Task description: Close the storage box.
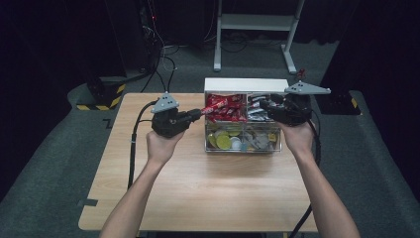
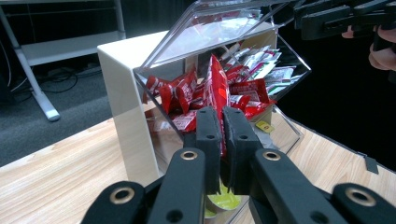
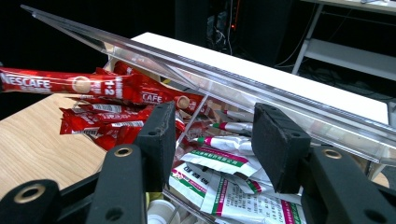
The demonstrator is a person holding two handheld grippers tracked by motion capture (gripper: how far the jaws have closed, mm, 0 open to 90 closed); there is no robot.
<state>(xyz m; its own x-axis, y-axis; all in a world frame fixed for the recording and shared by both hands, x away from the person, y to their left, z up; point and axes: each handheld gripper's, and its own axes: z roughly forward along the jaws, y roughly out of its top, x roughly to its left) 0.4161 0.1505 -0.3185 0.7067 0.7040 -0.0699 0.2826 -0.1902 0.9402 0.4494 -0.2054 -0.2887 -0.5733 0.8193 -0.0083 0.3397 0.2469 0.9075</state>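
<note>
Clamped tight, my left claw (image 2: 221, 119) pinches one red coffee stick (image 2: 216, 88) at the upper left bin of the clear organizer box (image 1: 242, 85), near the table's (image 1: 198, 183) far edge. My right claw (image 3: 212, 140) gapes empty over the silver sachets (image 3: 224, 158).

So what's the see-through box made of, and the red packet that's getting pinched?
The box looks like clear hard plastic, probably acrylic: you see the packets through it and its lid shines. Its white back seems smooth, matte plastic. The red packet in the left gripper looks like glossy, crinkly foil-plastic wrapping.
</note>
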